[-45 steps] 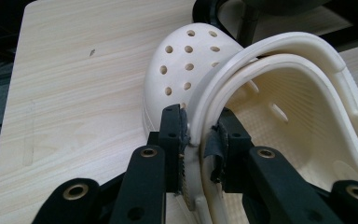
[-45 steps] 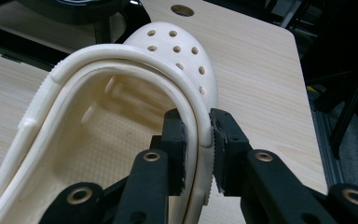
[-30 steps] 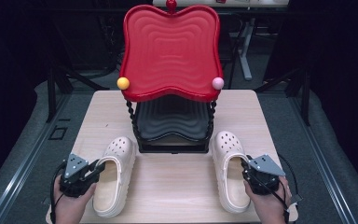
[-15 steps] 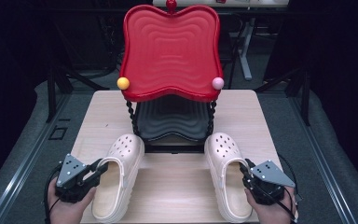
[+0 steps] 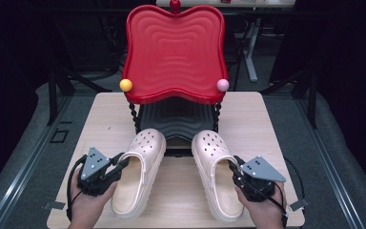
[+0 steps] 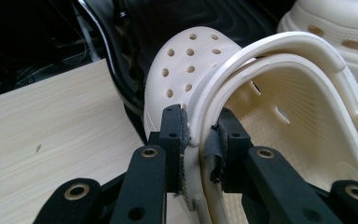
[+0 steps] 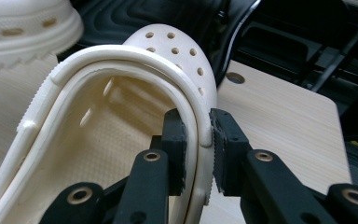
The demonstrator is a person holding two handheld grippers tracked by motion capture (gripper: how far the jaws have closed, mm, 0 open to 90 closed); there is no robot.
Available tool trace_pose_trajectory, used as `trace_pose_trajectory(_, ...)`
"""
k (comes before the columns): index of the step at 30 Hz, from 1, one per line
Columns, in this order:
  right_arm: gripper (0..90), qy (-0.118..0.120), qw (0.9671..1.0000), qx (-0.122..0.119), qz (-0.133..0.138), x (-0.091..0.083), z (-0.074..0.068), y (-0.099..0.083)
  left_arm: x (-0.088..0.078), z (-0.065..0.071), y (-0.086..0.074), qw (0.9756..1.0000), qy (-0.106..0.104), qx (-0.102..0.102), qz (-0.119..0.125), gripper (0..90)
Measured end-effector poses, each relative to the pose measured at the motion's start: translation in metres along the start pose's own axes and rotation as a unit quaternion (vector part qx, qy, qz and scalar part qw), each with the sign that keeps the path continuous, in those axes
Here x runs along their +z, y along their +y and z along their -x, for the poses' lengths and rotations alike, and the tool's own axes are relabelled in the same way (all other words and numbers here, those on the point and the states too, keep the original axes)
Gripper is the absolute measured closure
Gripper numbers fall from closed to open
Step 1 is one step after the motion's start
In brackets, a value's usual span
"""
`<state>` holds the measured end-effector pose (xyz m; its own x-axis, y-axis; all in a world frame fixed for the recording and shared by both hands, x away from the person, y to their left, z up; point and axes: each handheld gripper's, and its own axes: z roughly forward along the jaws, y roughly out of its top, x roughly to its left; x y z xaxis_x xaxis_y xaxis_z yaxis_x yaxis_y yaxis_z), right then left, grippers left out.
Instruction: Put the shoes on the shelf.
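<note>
Left gripper (image 5: 119,164) is clamped on the outer side wall of the left clog (image 5: 140,171), right gripper (image 5: 234,171) pinches the right clog (image 5: 217,174) the same way. Both clogs sit toes-forward on the wooden table (image 5: 100,119), toes at the black lower tray (image 5: 176,119), which is mostly hidden under the big red tray (image 5: 174,52). The orange ball (image 5: 126,85) and pink ball (image 5: 223,85) sit at its front corners.

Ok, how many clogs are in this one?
2. The left clog is clamped at its side wall by the left gripper; the right clog likewise by the right gripper.
</note>
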<state>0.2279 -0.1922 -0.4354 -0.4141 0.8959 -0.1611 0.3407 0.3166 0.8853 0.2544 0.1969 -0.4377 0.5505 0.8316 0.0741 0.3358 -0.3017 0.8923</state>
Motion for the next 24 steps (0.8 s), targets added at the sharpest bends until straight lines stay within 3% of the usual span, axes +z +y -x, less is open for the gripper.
trace_pose_trajectory(4,76.4,0.008,1.0000,-0.001,0.005,0.012,-0.004,0.008,0.011,0.001,0.007,1.0000,0.002,0.005,0.003,75.8)
trace_pose_trajectory(13,76.4,0.004,1.0000,-0.003,0.006,0.043,-0.005,0.025,0.032,0.004,0.022,0.9997,0.011,0.020,0.005,75.9)
trace_pose_trajectory(18,76.4,0.001,0.9999,0.008,0.008,0.056,-0.007,0.030,0.039,0.004,0.024,0.9998,0.011,0.014,0.006,75.9)
trace_pose_trajectory(24,76.4,-0.001,1.0000,0.005,0.007,0.064,-0.013,0.032,0.045,0.005,0.025,0.9998,0.013,0.015,0.003,75.9)
